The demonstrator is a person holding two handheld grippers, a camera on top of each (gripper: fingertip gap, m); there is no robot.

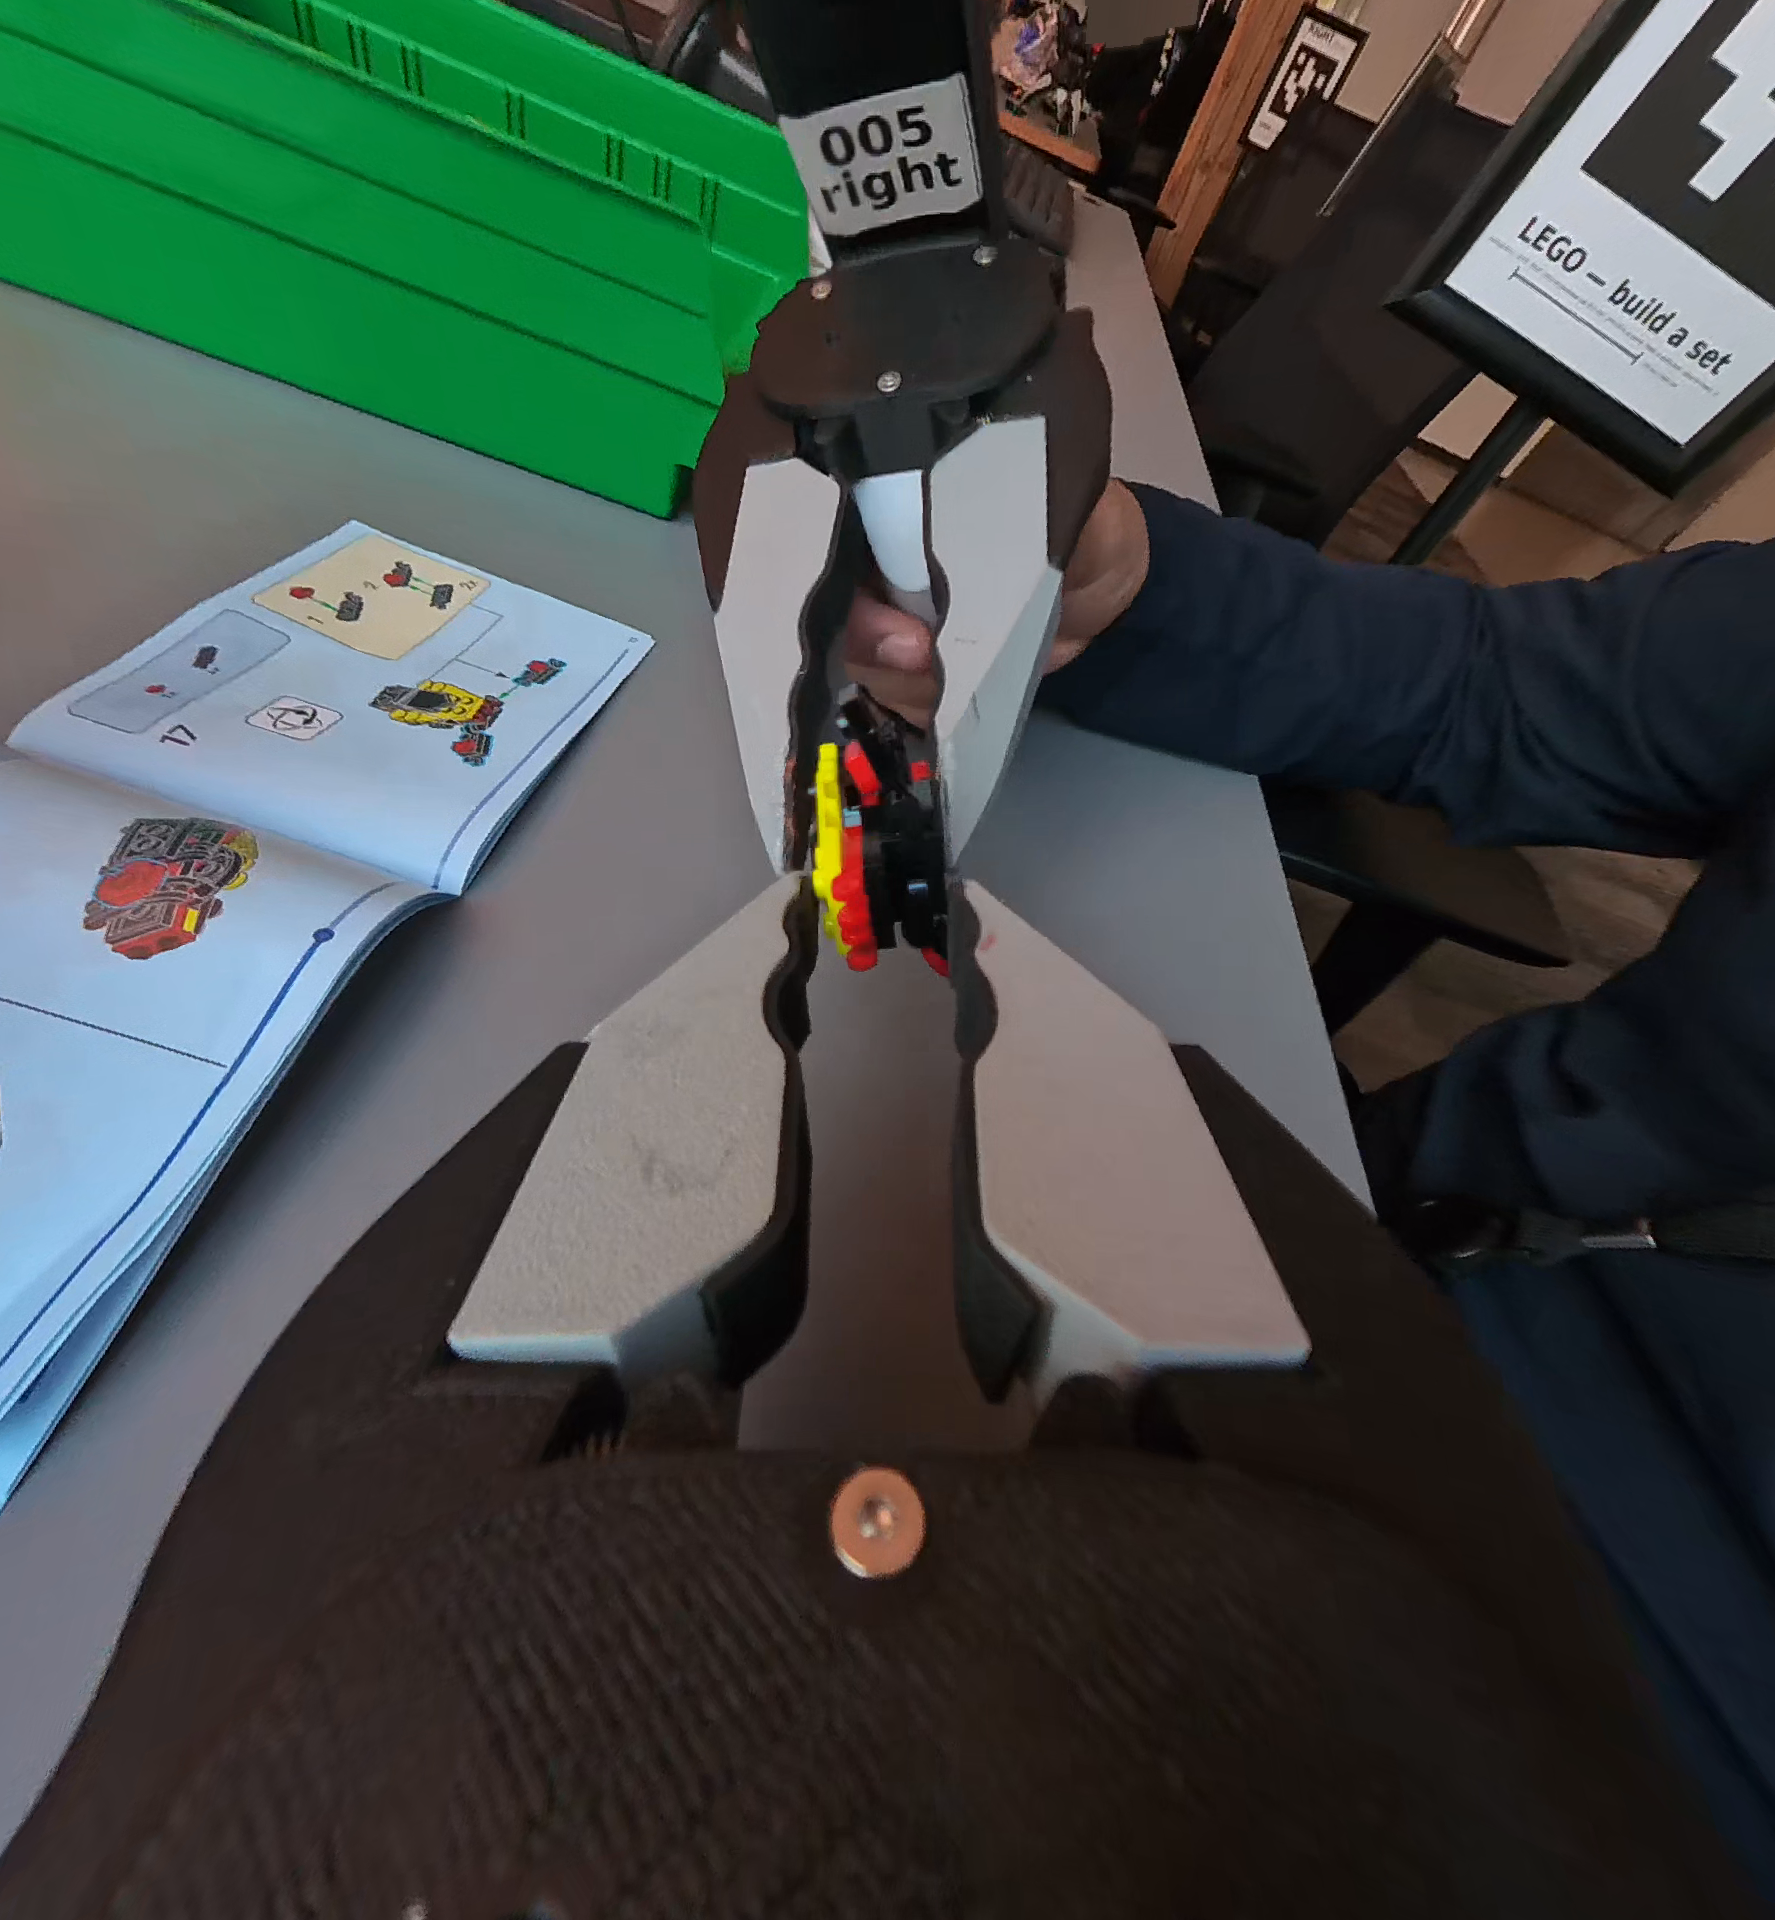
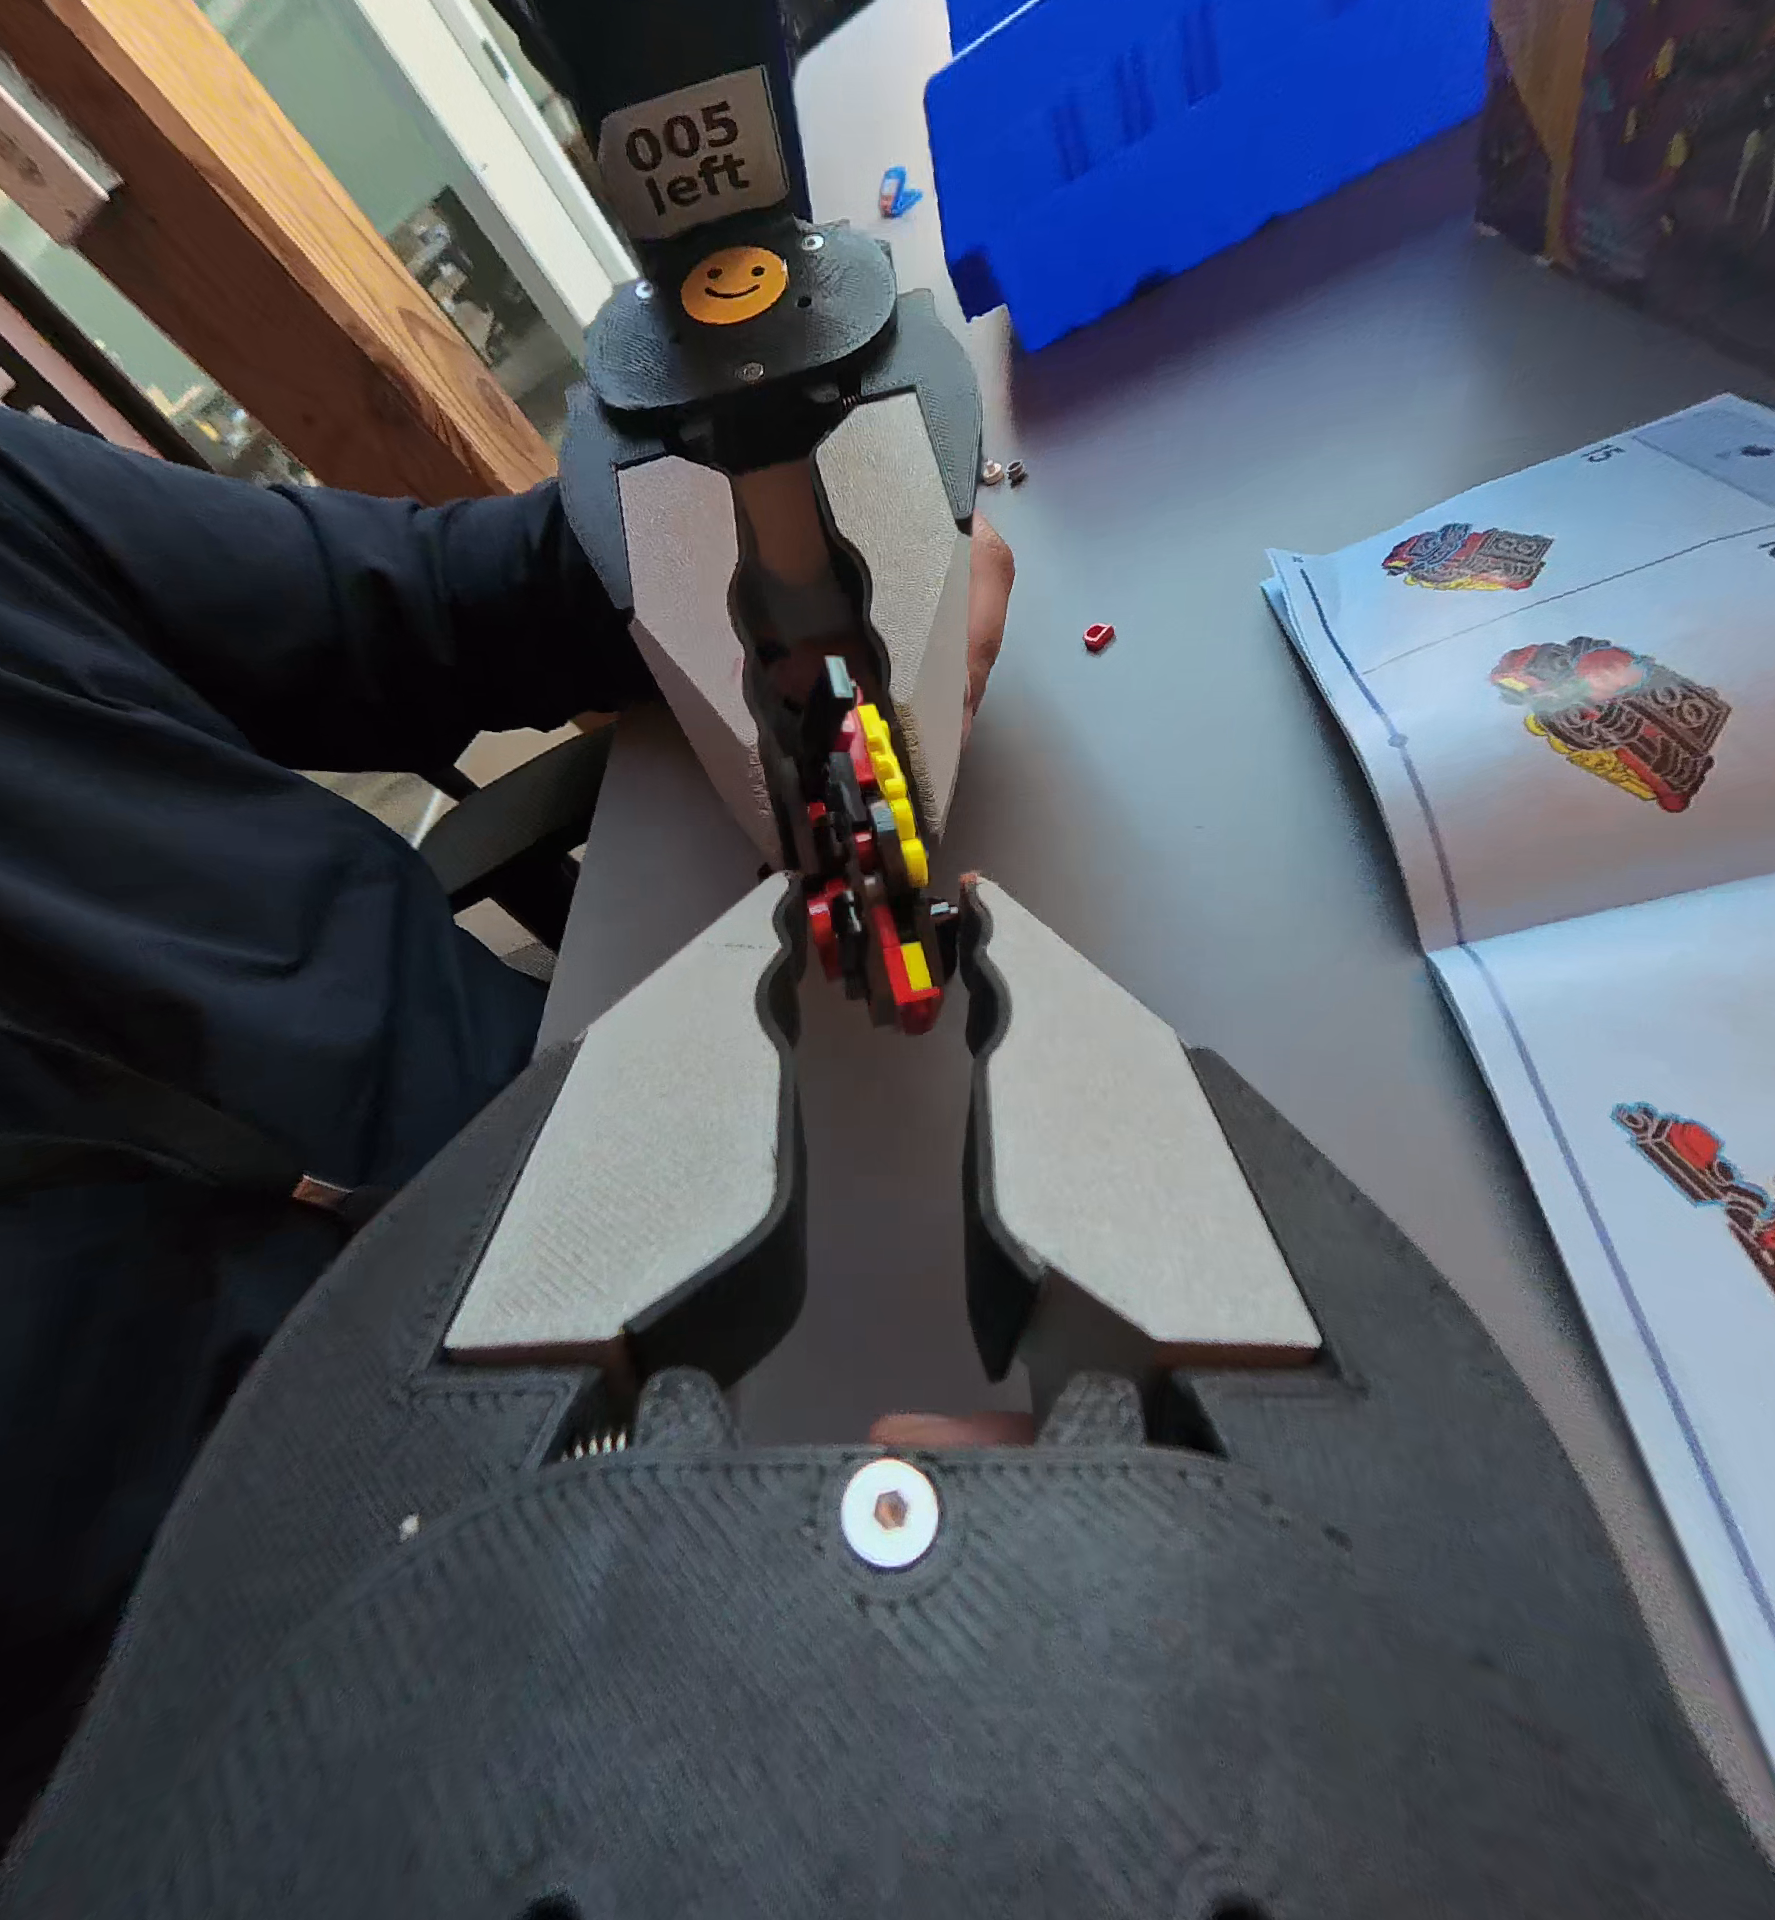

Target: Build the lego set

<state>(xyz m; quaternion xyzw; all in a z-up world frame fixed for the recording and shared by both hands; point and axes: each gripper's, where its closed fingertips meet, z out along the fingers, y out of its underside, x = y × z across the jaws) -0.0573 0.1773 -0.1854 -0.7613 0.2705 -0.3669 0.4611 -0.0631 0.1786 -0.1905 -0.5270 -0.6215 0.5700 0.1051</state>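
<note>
A small lego assembly (image 1: 847,883) of yellow, red and black pieces is held in the air above the grey table (image 1: 571,987), edge-on to both cameras. My left gripper (image 1: 875,899) comes from below in the left wrist view and is shut on its near end. My right gripper (image 1: 867,857) comes from the opposite side, tip to tip, and is shut on the far end. In the right wrist view the assembly (image 2: 898,961) sits between the right gripper (image 2: 878,891) and the left gripper (image 2: 857,847). The jaws hide most of the assembly.
An open instruction booklet (image 1: 239,831) lies on the table; it also shows in the right wrist view (image 2: 1589,727). A green bin (image 1: 343,239), a blue bin (image 2: 1205,156) and a colourful box (image 2: 1672,156) stand around it. A loose red piece (image 2: 1098,636) lies on the table. A person's dark sleeve (image 1: 1434,675) is beside the table edge. The tips of both grippers are at nearly the same place.
</note>
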